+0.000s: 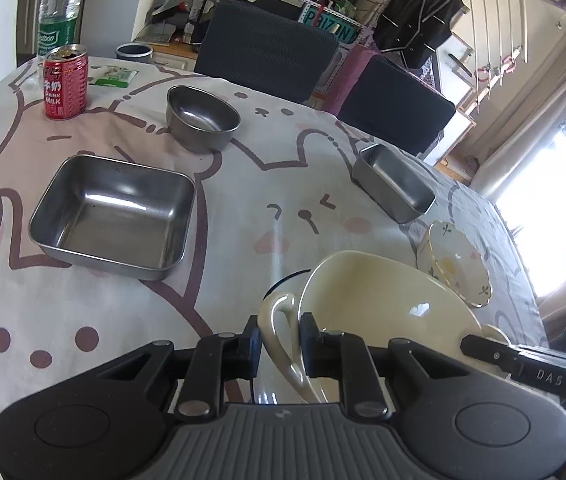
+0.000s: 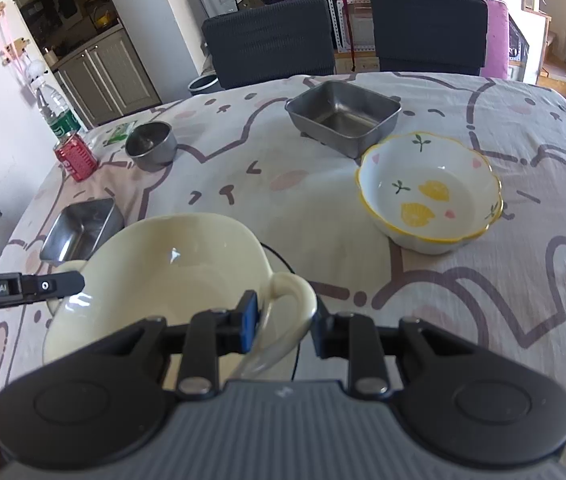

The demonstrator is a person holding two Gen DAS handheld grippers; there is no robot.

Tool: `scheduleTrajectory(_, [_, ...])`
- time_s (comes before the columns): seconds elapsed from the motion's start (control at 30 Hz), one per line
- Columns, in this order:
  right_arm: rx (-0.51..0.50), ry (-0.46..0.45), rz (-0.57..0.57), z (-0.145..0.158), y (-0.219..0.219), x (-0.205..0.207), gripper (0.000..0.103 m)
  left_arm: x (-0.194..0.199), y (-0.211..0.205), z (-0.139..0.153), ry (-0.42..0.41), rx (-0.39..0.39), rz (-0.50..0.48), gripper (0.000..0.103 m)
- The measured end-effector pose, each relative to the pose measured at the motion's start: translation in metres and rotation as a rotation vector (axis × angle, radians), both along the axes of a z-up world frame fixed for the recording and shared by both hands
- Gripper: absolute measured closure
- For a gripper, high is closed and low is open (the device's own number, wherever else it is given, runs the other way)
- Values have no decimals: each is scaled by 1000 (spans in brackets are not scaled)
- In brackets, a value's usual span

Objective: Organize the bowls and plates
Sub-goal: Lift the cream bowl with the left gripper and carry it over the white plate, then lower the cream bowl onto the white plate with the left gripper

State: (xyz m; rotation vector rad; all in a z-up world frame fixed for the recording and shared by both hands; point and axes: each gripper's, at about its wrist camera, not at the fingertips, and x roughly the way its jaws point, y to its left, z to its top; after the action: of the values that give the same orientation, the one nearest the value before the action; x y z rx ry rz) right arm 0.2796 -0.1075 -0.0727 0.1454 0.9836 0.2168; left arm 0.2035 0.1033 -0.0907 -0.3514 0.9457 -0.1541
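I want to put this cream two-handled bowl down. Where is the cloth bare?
Bare cloth lies in the middle, bordered by the large square steel tray, round steel bowl, small steel tray and cream two-handled bowl. Crowded: the far corner with the red milk can and water bottle, and beside the lemon-print bowl.

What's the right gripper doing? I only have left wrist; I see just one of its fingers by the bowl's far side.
Observer: The right gripper has a finger on each side of the cream bowl's other handle and looks clamped on it.
Operator: Is the floral bowl empty? I only see it edge-on.
Observer: Yes. The floral bowl stands upright with nothing in it, only printed lemons and leaves.
Operator: Is it touching the cream bowl?
Observer: No. A strip of tablecloth separates them.
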Motion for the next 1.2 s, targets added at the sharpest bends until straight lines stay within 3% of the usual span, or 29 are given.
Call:
scheduleTrajectory(0.3, [-50,24,9,-6,6,4,71,7,4,-20,67,-30,-3,80])
scheduleTrajectory(1.2, [-95,21,38,-13,18,12,72,17,5,-37,113,19,-3,76])
